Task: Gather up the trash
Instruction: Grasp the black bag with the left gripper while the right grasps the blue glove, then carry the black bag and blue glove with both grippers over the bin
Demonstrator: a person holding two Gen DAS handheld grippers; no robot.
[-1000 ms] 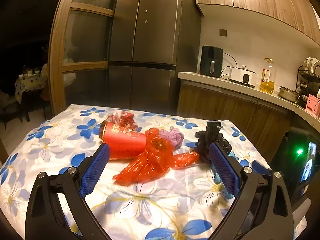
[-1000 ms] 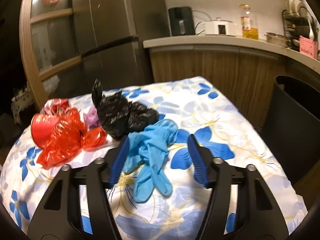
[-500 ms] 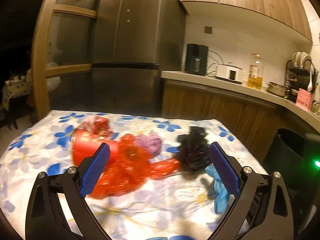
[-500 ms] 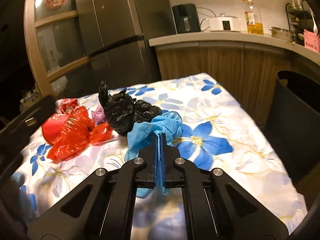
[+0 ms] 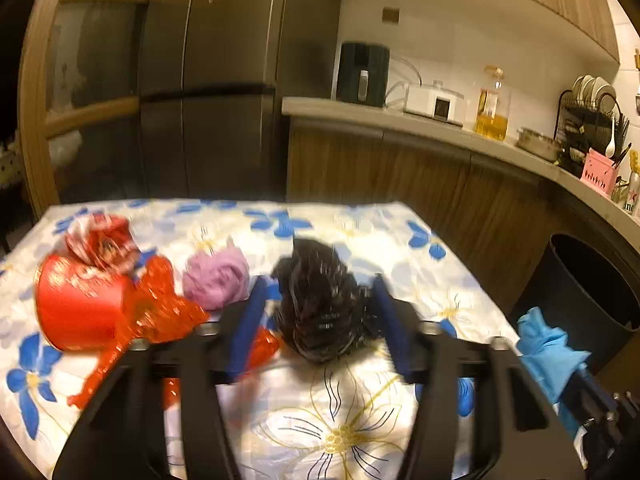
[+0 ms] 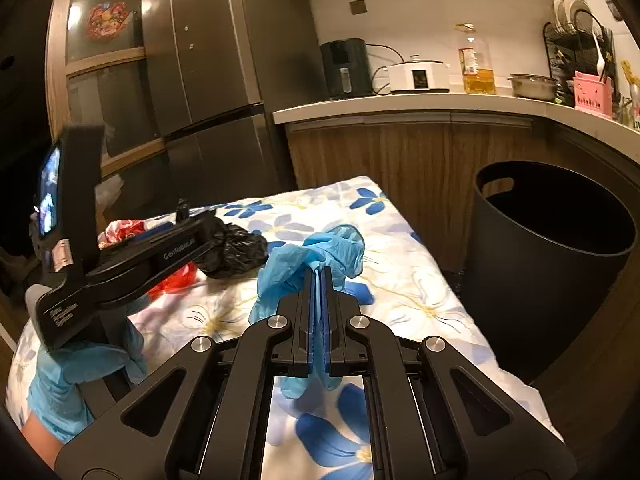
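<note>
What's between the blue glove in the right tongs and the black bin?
Only bare floral tablecloth, then the table edge and a gap of floor. The right wrist view shows it: blue glove pinched in the right tongs, black bin beyond.

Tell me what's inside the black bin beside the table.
The black bin shows only a dark inner wall and a handle slot; nothing is visible inside. Its bottom is hidden by the rim and shadow.

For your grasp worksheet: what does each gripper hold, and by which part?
Right gripper pinches the crumpled blue rubber glove mid-bundle. Left gripper, jaws just closing, straddles the crumpled black plastic bag; contact cannot be told.
</note>
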